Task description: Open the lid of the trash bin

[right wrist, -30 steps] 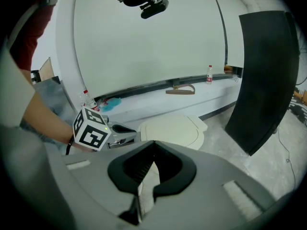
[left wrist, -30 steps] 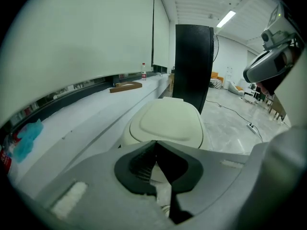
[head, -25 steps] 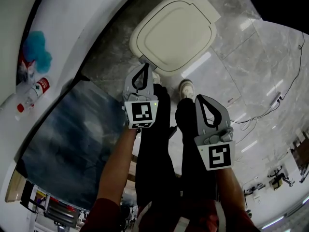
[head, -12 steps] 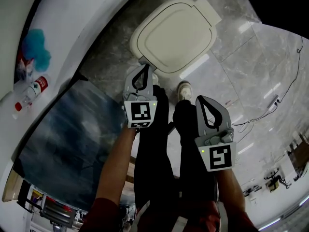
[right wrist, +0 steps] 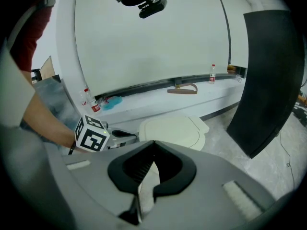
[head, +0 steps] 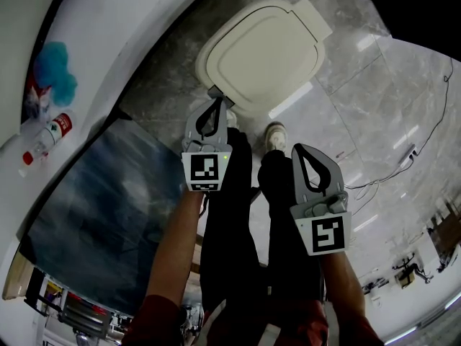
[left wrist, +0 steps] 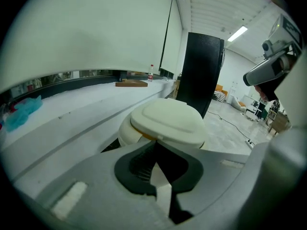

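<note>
Barely anything has moved: the left gripper has edged up to the near rim of the trash bin lid, fingers together and empty. The right gripper hangs back, fingers likewise together. With the lid still down, lifting looks imminent.

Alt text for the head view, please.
A closed cream trash bin lid seen from above, over a marble floor. The left gripper, jaws together, points at its near edge; the right gripper, also shut, is held farther back.

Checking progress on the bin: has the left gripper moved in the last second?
No, barely: the left gripper stays at the near edge of the trash bin lid, jaws shut.
</note>
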### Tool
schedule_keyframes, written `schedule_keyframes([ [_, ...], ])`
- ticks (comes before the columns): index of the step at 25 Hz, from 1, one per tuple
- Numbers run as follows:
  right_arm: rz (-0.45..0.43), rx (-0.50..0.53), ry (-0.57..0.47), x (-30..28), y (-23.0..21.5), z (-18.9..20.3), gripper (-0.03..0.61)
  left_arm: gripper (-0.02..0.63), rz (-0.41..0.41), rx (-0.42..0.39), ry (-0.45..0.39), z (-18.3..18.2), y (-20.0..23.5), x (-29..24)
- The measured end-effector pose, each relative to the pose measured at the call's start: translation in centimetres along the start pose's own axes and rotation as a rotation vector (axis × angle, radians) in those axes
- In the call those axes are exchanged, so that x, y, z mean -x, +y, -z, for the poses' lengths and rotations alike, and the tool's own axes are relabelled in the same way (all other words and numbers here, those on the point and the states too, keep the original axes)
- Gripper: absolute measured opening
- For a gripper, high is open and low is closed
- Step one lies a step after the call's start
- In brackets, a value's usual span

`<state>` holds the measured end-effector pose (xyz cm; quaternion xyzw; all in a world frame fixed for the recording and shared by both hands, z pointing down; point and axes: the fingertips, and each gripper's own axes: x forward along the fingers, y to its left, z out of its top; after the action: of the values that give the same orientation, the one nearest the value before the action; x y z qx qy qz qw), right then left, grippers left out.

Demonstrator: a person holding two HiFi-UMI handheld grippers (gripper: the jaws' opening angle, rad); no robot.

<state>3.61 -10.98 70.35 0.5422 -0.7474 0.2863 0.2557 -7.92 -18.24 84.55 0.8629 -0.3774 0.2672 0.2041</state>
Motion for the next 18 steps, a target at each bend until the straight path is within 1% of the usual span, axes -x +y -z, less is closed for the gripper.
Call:
schedule_keyframes([
  [5, 0.001, 0.002, 0.002, -0.02, -0.06, -0.13, 0.0, 0.006, -0.008, 0.01, -0.01, -0.03, 0.07, 0.02],
  [11, 0.0, 0.005, -0.01, 0.0, -0.13, -0.49, 0.0, 0.006, 0.005, -0.036, 0.003, -0.13, -0.17, -0.02],
  [15, -0.002, 0.009, -0.01, 0.05, -0.15, -0.54, 0.0, 0.006, 0.001, -0.083, 0.02, -0.35, -0.4, -0.13],
  [18, -0.002, 0.012, -0.014, 0.12, -0.01, -0.51, 0.0, 0.006, -0.003, -0.065, 0.024, -0.41, -0.34, -0.13],
])
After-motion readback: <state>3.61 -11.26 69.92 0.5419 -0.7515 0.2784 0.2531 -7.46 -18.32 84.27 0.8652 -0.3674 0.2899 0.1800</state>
